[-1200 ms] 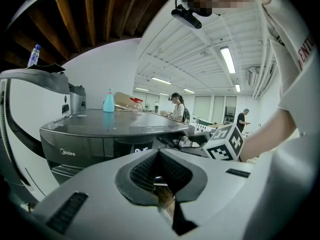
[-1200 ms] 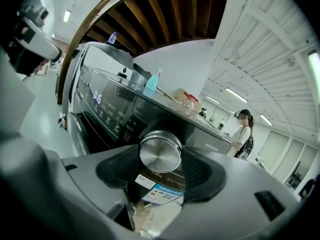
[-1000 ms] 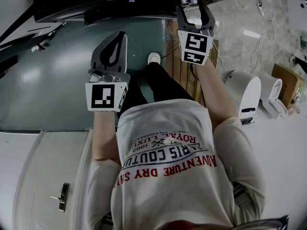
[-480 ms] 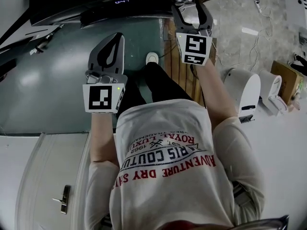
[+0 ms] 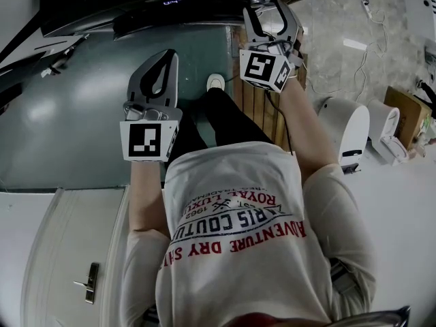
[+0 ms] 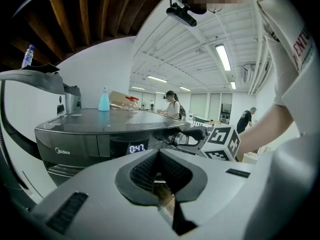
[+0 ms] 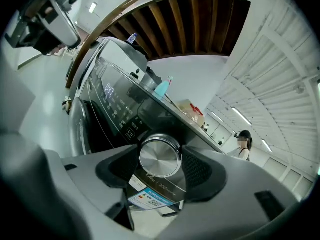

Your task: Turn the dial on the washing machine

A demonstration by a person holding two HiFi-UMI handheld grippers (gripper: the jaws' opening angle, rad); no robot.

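- The washing machine (image 7: 117, 104) stands directly in front of the person, with its control panel angled across the right gripper view.
- The dial (image 7: 160, 155), a brushed-metal knob, sits on that panel at the machine's right-hand end, just above a printed sticker (image 7: 150, 199).
- The right gripper (image 7: 161, 170) is reached forward to the panel so that the dial lies squarely between its two pads. This alignment suits a twist about the knob's own axis.
- Right jaws: spread only to the width of the knob, with a dark pad pressed against the rim on each side. They are judged to be pinching the dial.
- In the head view the right gripper's marker cube (image 5: 262, 70) sits canted rather than square. This is consistent with a rolled wrist, so the turn is judged to be under way.
- The left gripper (image 6: 160, 159) is held lower and to the left, well apart from the panel. It is judged to be parked clear so that it does not obstruct the working hand.
- Left jaws: pressed together at the tips, with nothing between them.
- The display (image 6: 136, 148) is lit and shows digits, so the machine is powered.
- A blue bottle (image 6: 103, 100) stands on the machine top, well clear of the dial.
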